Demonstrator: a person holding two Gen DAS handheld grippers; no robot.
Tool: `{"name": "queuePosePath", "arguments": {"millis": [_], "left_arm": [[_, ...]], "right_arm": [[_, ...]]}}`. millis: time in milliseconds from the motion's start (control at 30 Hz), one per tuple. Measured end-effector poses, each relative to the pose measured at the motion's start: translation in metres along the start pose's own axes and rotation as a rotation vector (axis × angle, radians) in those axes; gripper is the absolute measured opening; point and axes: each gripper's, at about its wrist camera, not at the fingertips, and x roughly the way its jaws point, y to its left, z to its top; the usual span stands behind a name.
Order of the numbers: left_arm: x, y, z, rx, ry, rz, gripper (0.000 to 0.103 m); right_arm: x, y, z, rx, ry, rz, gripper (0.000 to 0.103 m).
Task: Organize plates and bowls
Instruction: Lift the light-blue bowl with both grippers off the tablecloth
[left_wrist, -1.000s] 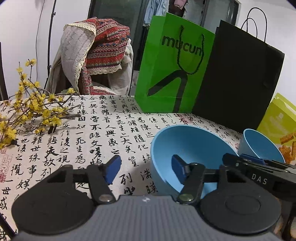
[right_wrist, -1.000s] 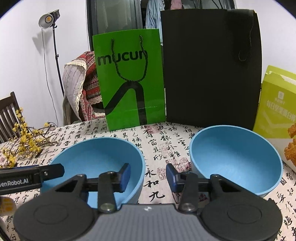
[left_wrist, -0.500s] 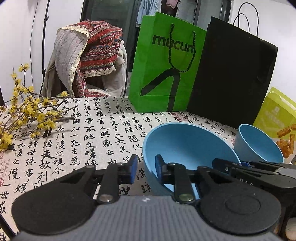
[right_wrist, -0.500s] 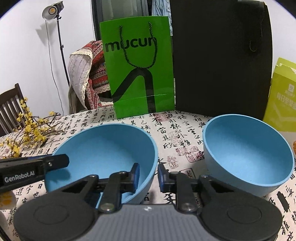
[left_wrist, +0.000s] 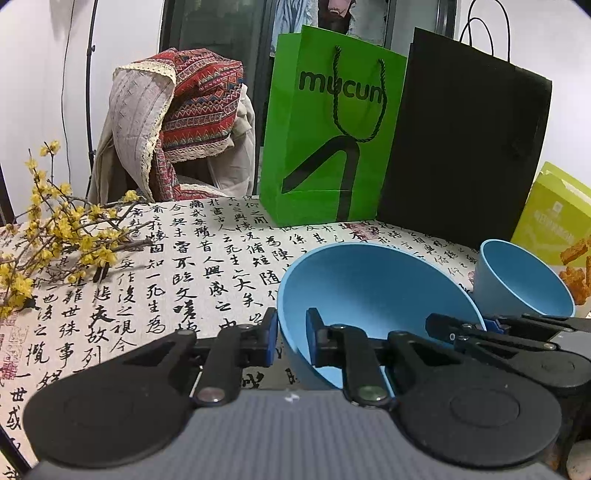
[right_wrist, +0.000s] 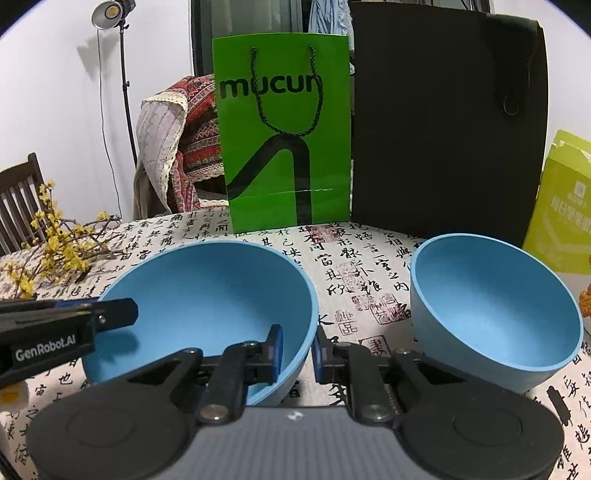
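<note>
Grippers (left_wrist: 290, 341) (right_wrist: 297, 350) newly clamped, bowl (right_wrist: 207, 295) rim apparently gripped

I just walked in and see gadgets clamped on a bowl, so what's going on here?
A person is tidying bowls with two handheld tongs. Both the left tongs and the right tongs have just closed on opposite sides of the rim of the wide blue bowl, one pad inside and one outside. A second, deeper blue bowl stands apart to its right on the calligraphy tablecloth, untouched. Nothing is stacked yet.
</note>
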Motion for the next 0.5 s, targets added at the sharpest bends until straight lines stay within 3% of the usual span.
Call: {"name": "queuePosePath", "arguments": {"millis": [500], "left_arm": [[-0.011,-0.005,0.002,0.02,-0.05,0.041,0.017]], "right_arm": [[-0.008,0.008,-0.002,-0.017,-0.023,-0.01,0.016]]}}
